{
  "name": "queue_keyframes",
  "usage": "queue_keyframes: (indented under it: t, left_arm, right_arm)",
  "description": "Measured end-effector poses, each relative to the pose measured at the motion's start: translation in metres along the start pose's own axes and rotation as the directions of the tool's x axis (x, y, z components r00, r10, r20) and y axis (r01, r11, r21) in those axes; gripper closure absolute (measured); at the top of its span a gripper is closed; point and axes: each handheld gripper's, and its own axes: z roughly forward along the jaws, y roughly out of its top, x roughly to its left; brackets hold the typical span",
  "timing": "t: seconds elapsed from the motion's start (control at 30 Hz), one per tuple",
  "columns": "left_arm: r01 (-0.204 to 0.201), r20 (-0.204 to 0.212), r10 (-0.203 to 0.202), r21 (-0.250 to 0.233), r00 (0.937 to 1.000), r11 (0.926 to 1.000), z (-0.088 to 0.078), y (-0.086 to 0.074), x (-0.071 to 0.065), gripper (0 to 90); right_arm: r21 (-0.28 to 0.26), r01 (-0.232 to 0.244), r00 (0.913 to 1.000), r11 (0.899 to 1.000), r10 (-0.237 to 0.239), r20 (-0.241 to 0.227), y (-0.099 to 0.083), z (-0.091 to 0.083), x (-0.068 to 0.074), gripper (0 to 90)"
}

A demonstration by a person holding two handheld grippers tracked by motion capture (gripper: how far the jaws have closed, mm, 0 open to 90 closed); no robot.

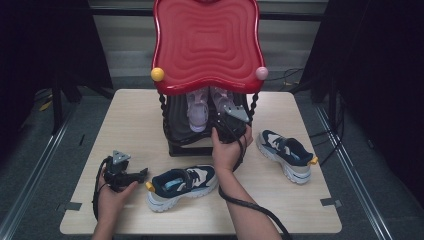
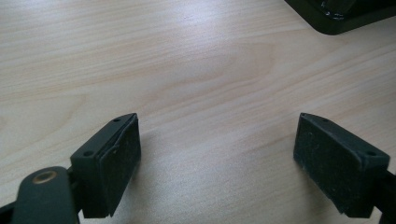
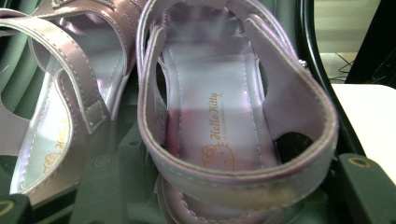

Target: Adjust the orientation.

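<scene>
Down at the lower left of the high view, your left gripper [image 1: 141, 173] lies low over the wooden table [image 1: 135, 120], jaws pointing toward the middle of the frame. In the left gripper view its two black pads stand wide apart with bare wood between them, gripping nothing; a corner of the black rack base [image 2: 341, 16] shows at that view's upper right.

Just beside that gripper, low in the centre of the high view, a navy and white sneaker [image 1: 182, 186] lies on its side with its yellow heel tab toward the gripper. Its mate [image 1: 286, 154] sits upright at centre right, well apart from it.

Further up, your right hand [image 1: 227, 150] pushes the right gripper [image 1: 220, 122] into the black shoe rack [image 1: 172, 120] beneath the red wavy top [image 1: 207, 45]. In the right gripper view the heel strap of a lilac sandal [image 3: 219, 116] sits between the half-open jaws; whether the pads press on it I cannot tell. The second lilac sandal [image 3: 56, 116] lies touching it at that view's left.
</scene>
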Motion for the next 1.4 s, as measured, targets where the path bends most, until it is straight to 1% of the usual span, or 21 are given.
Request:
queue_keyframes:
  t: [0.07, 0.1, 0.23, 0.27, 0.33, 0.43, 0.5, 0.57, 0.7, 0.73, 0.8, 0.83, 0.9, 0.97, 1.03, 1.17, 1.23, 1.3, 1.33, 1.37, 1.4]
  left_arm:
    - [0.0, 0.0, 0.0, 0.0, 1.0, 1.0, 0.0, 0.0, 0.0, 14.7]
    - [0.0, 0.0, 0.0, 0.0, 1.0, 1.0, 0.0, 0.0, 0.0, 14.7]
    - [0.0, 0.0, 0.0, 0.0, 1.0, 1.0, 0.0, 0.0, 0.0, 14.7]
    - [0.0, 0.002, 0.0, -0.001, 1.0, 1.0, 0.0, 0.0, 0.0, 14.7]
    - [-0.002, 0.002, 0.002, -0.001, 1.0, 1.0, 0.0, 0.0, 0.0, 14.7]
    - [-0.001, 0.003, 0.001, -0.001, 1.0, 1.0, 0.0, 0.0, 0.0, 14.7]
    - [0.0, 0.004, 0.0, -0.002, 1.0, 1.0, 0.0, 0.0, 0.0, 14.7]
    - [-0.002, 0.004, 0.002, -0.002, 1.0, 1.0, 0.0, 0.0, 0.0, 14.7]
    - [-0.004, 0.006, 0.004, 0.0, 1.0, 1.0, 0.001, 0.001, 0.0, 14.7]
    - [-0.004, 0.006, 0.004, 0.0, 1.0, 1.0, 0.001, 0.001, 0.0, 14.7]
    - [-0.006, 0.006, 0.006, 0.001, 1.0, 1.0, 0.001, 0.001, 0.0, 14.7]
    - [-0.005, 0.006, 0.005, 0.0, 1.0, 1.0, 0.001, 0.001, 0.0, 14.7]
    - [-0.005, 0.006, 0.005, 0.0, 1.0, 1.0, 0.001, 0.001, 0.0, 14.7]
    - [-0.005, 0.006, 0.005, 0.0, 1.0, 1.0, 0.001, 0.001, 0.0, 14.7]
    - [-0.005, 0.006, 0.005, 0.0, 1.0, 1.0, 0.001, 0.001, 0.0, 14.7]
    - [-0.007, 0.005, 0.007, 0.002, 1.0, 1.0, 0.001, 0.001, 0.0, 14.7]
    - [-0.008, 0.006, 0.008, 0.002, 0.9999, 1.0, 0.001, 0.001, 0.0, 14.7]
    - [-0.008, 0.006, 0.008, 0.002, 0.9999, 1.0, 0.001, 0.001, 0.0, 14.7]
    - [-0.008, 0.006, 0.008, 0.001, 1.0, 1.0, 0.001, 0.001, 0.0, 14.7]
    - [-0.008, 0.006, 0.008, 0.002, 1.0, 1.0, 0.001, 0.001, 0.0, 14.7]
    - [-0.008, 0.006, 0.008, 0.002, 1.0, 1.0, 0.001, 0.001, 0.0, 14.7]
  right_arm:
    - [-0.002, 0.0, 1.0, 1.0, 0.0, -0.008, 0.0, 0.0, 0.002, 37.4]
    - [-0.004, 0.005, 1.0, 1.0, -0.005, -0.001, 0.0, -0.001, 0.003, 37.4]
    - [-0.011, -0.006, 1.0, 1.0, 0.006, -0.007, 0.0, 0.001, 0.003, 37.4]
    - [-0.013, 0.0, 1.0, 1.0, 0.0, 0.006, 0.0, 0.001, 0.003, 37.4]
    - [-0.013, -0.005, 1.0, 1.0, 0.005, 0.0, 0.0, 0.002, 0.005, 37.3]
    - [-0.012, -0.007, 1.0, 1.0, 0.007, 0.006, -0.002, 0.003, 0.005, 37.1]
    - [-0.013, 0.003, 1.0, 1.0, -0.003, 0.006, -0.004, 0.004, 0.005, 36.6]
    - [-0.011, -0.004, 0.9999, 1.0, 0.003, -0.015, -0.004, 0.004, 0.003, 35.7]
    - [0.005, 0.013, 0.9991, 1.0, -0.013, -0.039, -0.003, 0.004, 0.001, 32.8]
    - [0.01, 0.015, 0.9984, 1.0, -0.014, -0.054, -0.003, 0.004, 0.001, 32.4]
    - [0.008, 0.016, 0.9975, 1.0, -0.015, -0.069, -0.003, 0.003, 0.001, 30.1]
    - [0.023, 0.021, 0.9963, 1.0, -0.019, -0.083, -0.003, 0.003, 0.001, 27.7]
    - [0.035, 0.029, 0.995, 0.999, -0.026, -0.097, -0.003, 0.003, 0.0, 27.6]
    - [0.05, 0.05, 0.9932, 0.998, -0.044, -0.108, -0.005, 0.002, -0.002, 26.7]
    - [0.051, 0.057, 0.9923, 0.997, -0.051, -0.113, -0.007, 0.002, -0.005, 26.5]
    - [0.063, 0.092, 0.9889, 0.994, -0.084, -0.123, -0.014, -0.001, -0.012, 24.9]
    - [0.065, 0.116, 0.9842, 0.991, -0.106, -0.142, -0.016, -0.003, -0.016, 23.8]
    - [0.065, 0.134, 0.9818, 0.989, -0.123, -0.145, -0.018, -0.006, -0.018, 24.0]
    - [0.065, 0.133, 0.9812, 0.989, -0.122, -0.149, -0.018, -0.007, -0.02, 24.0]
    - [0.063, 0.133, 0.9806, 0.989, -0.122, -0.154, -0.018, -0.008, -0.021, 25.3]
    - [0.06, 0.132, 0.98, 0.989, -0.121, -0.158, -0.018, -0.009, -0.022, 28.6]
